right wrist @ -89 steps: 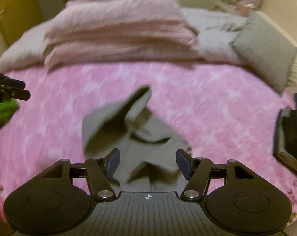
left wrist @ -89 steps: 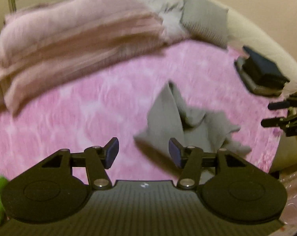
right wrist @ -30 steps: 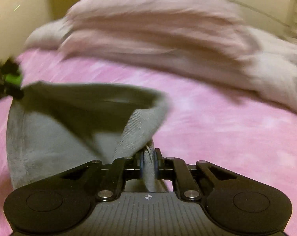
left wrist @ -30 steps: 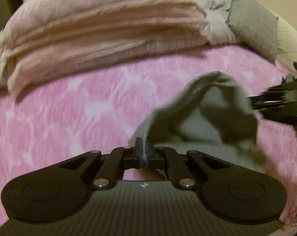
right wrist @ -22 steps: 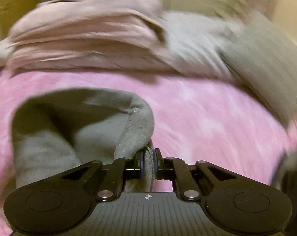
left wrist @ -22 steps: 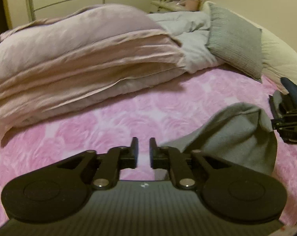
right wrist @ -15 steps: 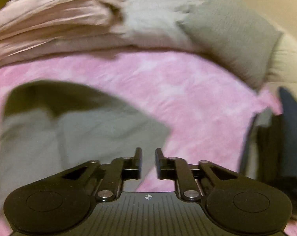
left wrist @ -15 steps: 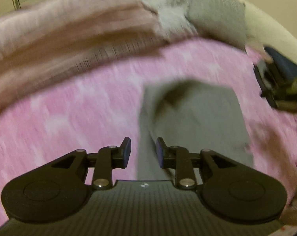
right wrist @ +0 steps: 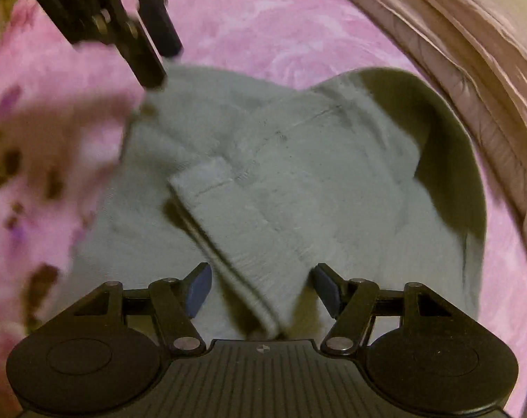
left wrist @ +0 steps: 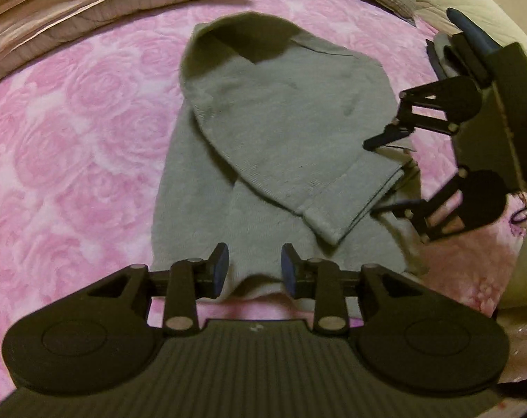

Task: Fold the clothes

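left wrist: both tools [left wrist: 252,267] [right wrist: 260,289] parted above grey garment [left wrist: 281,132].

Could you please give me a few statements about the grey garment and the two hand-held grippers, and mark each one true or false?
1. The grey garment lies on a pink rose-patterned bedspread. True.
2. The left hand-held gripper is clamped shut on the garment. False: its jaws stand open over the near edge.
3. A sleeve is folded across the garment's body. True.
4. The right hand-held gripper holds the sleeve cuff pinched. False: it is open, with the cuff lying between its fingers.
5. The garment is bright green. False: it is grey.
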### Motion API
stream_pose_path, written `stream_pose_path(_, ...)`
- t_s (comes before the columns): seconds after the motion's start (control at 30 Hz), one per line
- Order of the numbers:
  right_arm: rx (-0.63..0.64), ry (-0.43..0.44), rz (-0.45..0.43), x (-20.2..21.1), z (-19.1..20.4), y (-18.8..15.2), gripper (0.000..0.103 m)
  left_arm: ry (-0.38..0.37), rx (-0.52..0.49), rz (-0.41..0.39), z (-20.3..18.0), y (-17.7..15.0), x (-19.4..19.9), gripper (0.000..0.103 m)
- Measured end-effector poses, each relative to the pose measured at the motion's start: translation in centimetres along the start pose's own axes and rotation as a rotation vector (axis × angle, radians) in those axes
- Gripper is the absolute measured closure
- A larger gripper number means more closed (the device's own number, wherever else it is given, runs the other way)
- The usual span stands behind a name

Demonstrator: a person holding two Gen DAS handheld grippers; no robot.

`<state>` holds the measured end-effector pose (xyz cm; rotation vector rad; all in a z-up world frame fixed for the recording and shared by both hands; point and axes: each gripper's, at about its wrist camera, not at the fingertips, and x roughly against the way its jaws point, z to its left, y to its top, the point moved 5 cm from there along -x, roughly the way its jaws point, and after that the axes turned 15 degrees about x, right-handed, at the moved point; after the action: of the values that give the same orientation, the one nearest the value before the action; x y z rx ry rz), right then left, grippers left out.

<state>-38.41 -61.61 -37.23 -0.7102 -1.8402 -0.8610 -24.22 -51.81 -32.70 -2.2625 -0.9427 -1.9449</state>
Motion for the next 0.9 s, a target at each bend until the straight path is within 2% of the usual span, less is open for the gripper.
stream_pose_path(0.03, -0.048, 0.023, -0.003, 0.0, -0.7, -0.1, 0.076, 0.006, -0.006, -0.006, 0.3, -0.1, 0.3, 0.074)
stream_pose_path(0.07, -0.143, 0.029, -0.008, 0.4, -1.9, -0.1, 0.088, 0.012, -0.024, -0.017, 0.5, -0.3, 0.7, 0.07)
stream_pose_path(0.17, -0.475, 0.084, -0.083, 2.8, -6.2, -0.8, 0.091, 0.01, -0.094, -0.042, 0.2, -0.7, 1.5, 0.057)
stream_pose_path(0.23, -0.734, 0.146, -0.158, 4.7, -9.1, -1.9, 0.091, -0.012, -0.141, -0.057, -0.4, -1.0, 1.9, 0.055)
stream_pose_path(0.3, -0.904, 0.197, -0.218, 5.7, -11.5, -2.1, 0.091, -0.042, -0.172, -0.086, -1.7, -1.3, 2.3, 0.05)
stream_pose_path(0.33, -0.948, 0.217, -0.247, 6.2, -12.3, -2.0, 0.091, -0.053, -0.177, -0.098, -2.3, -1.5, 2.3, 0.043)
stream_pose_path(0.37, -0.981, 0.236, -0.275, 6.4, -13.0, -1.6, 0.091, -0.065, -0.176, -0.107, -2.8, -1.6, 2.3, 0.038)
stream_pose_path(0.53, -1.045, 0.27, -0.386, 7.0, -16.5, 1.9, 0.092, -0.111, -0.177, -0.132, -4.6, -2.8, 2.0, 0.036)
stream_pose_path(0.67, -1.063, 0.279, -0.445, 7.6, -18.5, 5.0, 0.092, -0.158, -0.089, -0.182, -5.6, -2.7, 3.1, 0.027)
stream_pose_path(0.73, -1.055, 0.275, -0.453, 7.5, -19.0, 6.0, 0.092, -0.179, -0.043, -0.206, -6.3, -2.1, 3.4, 0.027)
stream_pose_path(0.83, -1.063, 0.269, -0.449, 7.3, -19.4, 7.0, 0.092, -0.164, -0.02, -0.217, -7.7, -1.2, 3.2, 0.027)
stream_pose_path(0.87, -1.072, 0.272, -0.447, 7.3, -19.5, 7.0, 0.092, -0.142, -0.025, -0.217, -7.8, -0.9, 3.0, 0.028)
stream_pose_path(0.9, -1.084, 0.28, -0.448, 7.3, -19.7, 7.0, 0.092, -0.083, -0.035, -0.212, -7.9, -0.6, 2.6, 0.032)
